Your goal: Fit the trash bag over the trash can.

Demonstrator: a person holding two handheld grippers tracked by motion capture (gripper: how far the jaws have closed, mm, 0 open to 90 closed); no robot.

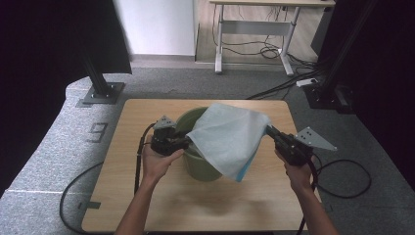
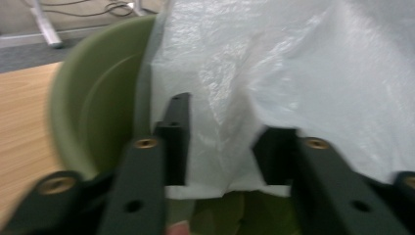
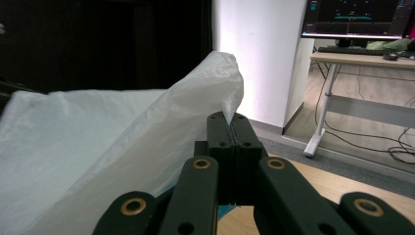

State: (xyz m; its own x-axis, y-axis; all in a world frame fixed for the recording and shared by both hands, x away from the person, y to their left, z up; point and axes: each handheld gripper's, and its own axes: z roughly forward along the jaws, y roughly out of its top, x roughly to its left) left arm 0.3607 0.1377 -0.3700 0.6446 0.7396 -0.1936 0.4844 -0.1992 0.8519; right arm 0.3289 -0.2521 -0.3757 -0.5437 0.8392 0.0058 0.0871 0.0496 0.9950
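Observation:
A green bucket (image 1: 195, 165) stands in the middle of the wooden table (image 1: 147, 196). A thin white plastic bag (image 1: 227, 137) hangs stretched over its mouth and down its right side. My left gripper (image 1: 186, 143) is at the bucket's left rim. In the left gripper view its jaws stand apart, with the bag's lower edge (image 2: 215, 186) hanging loose between them in front of the bucket wall (image 2: 93, 107). My right gripper (image 1: 268, 129) holds the bag's right corner up, above the table. In the right gripper view the gripper (image 3: 230, 120) is shut on the bag (image 3: 98, 147).
Black frame posts (image 1: 100, 81) stand on the grey carpet at both sides of the table. A white-legged desk (image 1: 254, 29) with loose cables on the floor (image 1: 274, 51) is behind. A monitor (image 3: 357, 17) sits on that desk. Each gripper's cable trails off the table.

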